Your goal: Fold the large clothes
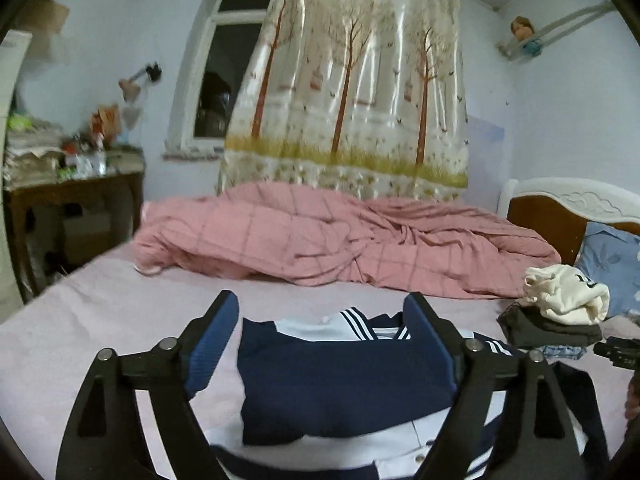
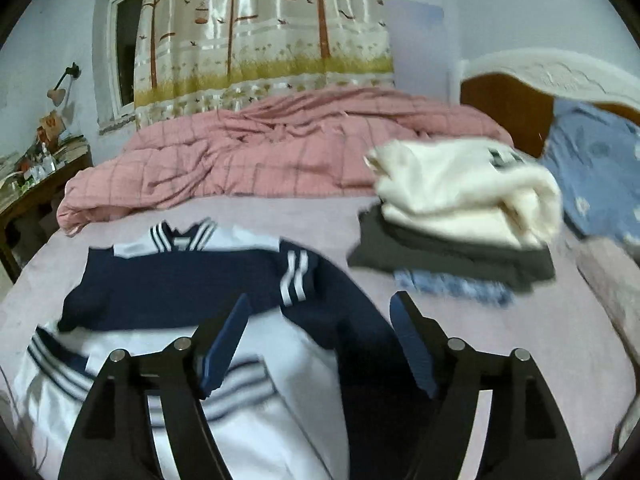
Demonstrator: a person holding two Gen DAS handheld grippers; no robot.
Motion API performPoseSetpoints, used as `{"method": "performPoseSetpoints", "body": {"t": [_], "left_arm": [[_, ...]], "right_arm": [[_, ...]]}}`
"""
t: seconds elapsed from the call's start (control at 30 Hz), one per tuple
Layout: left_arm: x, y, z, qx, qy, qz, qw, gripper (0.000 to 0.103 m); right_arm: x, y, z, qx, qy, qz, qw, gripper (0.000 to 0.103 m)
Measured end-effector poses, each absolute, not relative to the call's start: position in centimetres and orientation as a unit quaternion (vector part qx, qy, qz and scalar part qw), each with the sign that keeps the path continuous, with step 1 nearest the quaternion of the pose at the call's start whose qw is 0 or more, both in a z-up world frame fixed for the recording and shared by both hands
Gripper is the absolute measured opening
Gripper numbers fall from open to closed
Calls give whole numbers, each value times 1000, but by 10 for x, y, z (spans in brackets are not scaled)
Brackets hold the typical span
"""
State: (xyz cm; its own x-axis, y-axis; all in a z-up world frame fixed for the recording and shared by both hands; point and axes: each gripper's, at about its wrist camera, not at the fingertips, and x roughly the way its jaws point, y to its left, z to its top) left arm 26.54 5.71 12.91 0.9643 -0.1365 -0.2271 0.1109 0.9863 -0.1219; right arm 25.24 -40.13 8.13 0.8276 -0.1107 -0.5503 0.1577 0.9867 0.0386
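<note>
A navy and white sailor-style garment (image 1: 340, 384) with white stripes lies partly folded on the pink bed sheet (image 1: 100, 312). It also shows in the right wrist view (image 2: 180, 292). My left gripper (image 1: 324, 320) is open and empty, its blue pads spread on either side of the garment's navy part, just above it. My right gripper (image 2: 320, 320) is open and empty, hovering over the garment's right navy sleeve.
A stack of folded clothes, cream (image 2: 468, 192) on dark grey (image 2: 452, 256), lies at the right of the bed. A crumpled pink quilt (image 1: 340, 236) fills the far side. A blue pillow (image 2: 600, 184) leans on the headboard. A cluttered wooden table (image 1: 72, 192) stands left.
</note>
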Motion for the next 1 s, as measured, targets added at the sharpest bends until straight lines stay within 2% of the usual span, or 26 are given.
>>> {"method": "performPoseSetpoints", "body": {"t": [0.07, 0.17, 0.27, 0.37, 0.53, 0.73, 0.77, 0.87, 0.93, 0.97, 1.0], "left_arm": [[249, 55, 124, -43, 110, -53, 992, 92], [233, 48, 114, -37, 113, -43, 992, 97], [215, 38, 108, -43, 115, -54, 991, 103], [198, 19, 110, -33, 115, -72, 990, 103], [177, -26, 123, -18, 102, -107, 989, 103], [190, -73, 118, -35, 147, -130, 980, 103], [191, -77, 114, -35, 154, -137, 978, 103], [196, -91, 102, -4, 162, -122, 979, 103], [198, -95, 93, 17, 159, -106, 981, 103], [198, -96, 89, 22, 159, -101, 982, 103], [201, -96, 85, 26, 164, -92, 982, 103]], "right_arm": [[228, -405, 77, 33, 286, -79, 954, 76], [195, -407, 73, 17, 281, -86, 956, 87], [166, -414, 69, 24, 271, -94, 958, 89], [143, -425, 61, 35, 273, -102, 956, 103], [110, -451, 41, 30, 280, -135, 950, 103], [112, -477, -13, 104, 366, -80, 921, 103], [113, -478, -23, 111, 375, -77, 917, 101], [120, -479, -49, 119, 398, -72, 907, 84], [125, -467, -57, 72, 391, -80, 914, 75], [127, -460, -58, 45, 392, -76, 916, 62], [130, -454, -57, 25, 391, -66, 918, 30]]}}
